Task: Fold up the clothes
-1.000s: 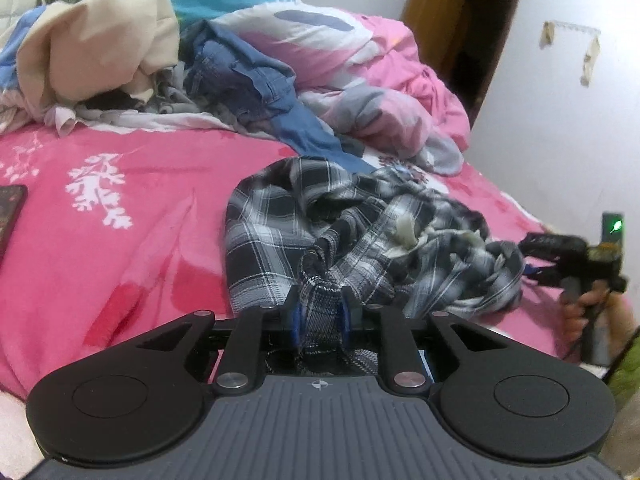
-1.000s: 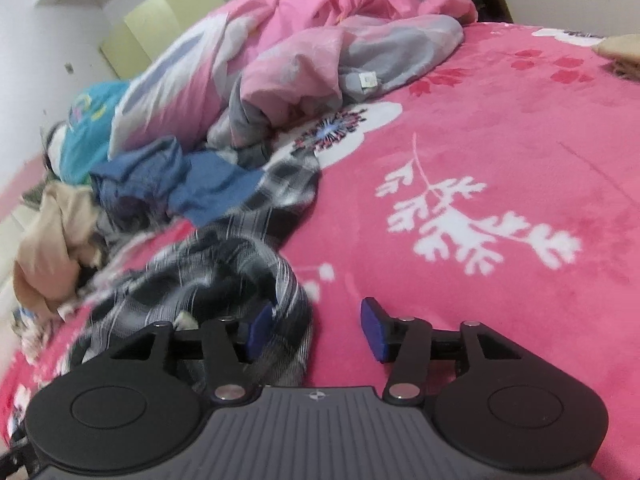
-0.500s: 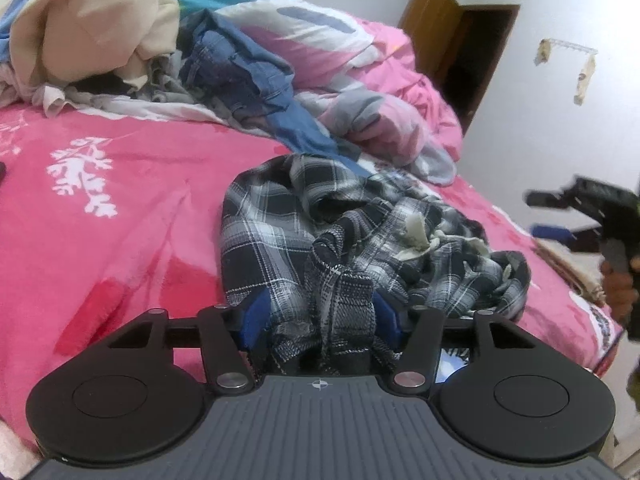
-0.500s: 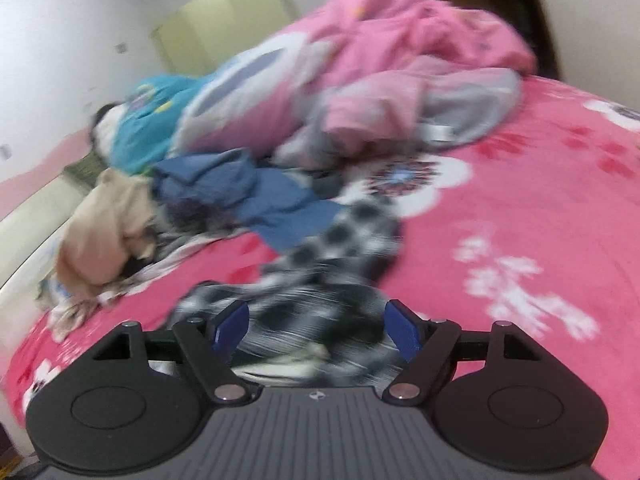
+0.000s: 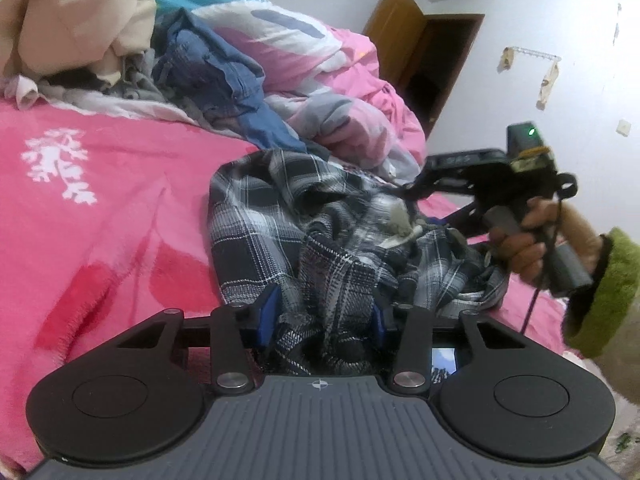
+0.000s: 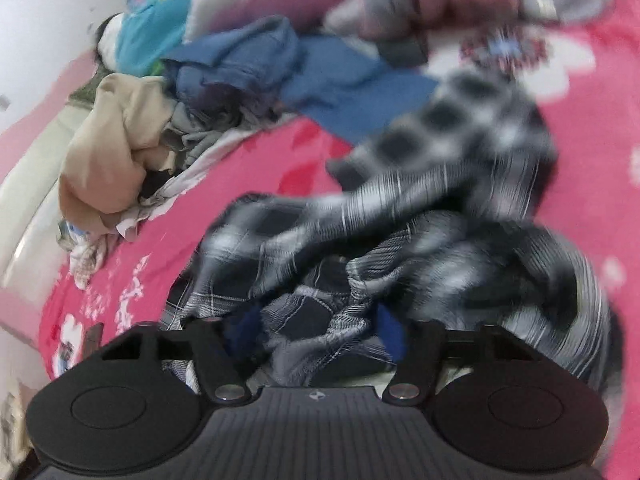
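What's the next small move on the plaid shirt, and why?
Probably finish both grips, then lift and spread. The plaid shirt lies crumpled on the pink blanket; bunched cloth sits between the closing jaws of the left tool and right tool.

The pink bedspread (image 5: 100,216) lies bare to the left of the crumpled plaid shirt (image 5: 280,216), leaving open room to pass on that side. Behind the shirt, a heap of clothes blocks the far side of the bed: a beige garment (image 5: 76,20), blue jeans (image 5: 216,76) and a bunched pink quilt (image 5: 344,92). On the shirt's right the right gripper (image 5: 428,184) and the hand (image 5: 528,240) holding it fill the space, while plaid folds crowd between the closing jaws of both grippers.
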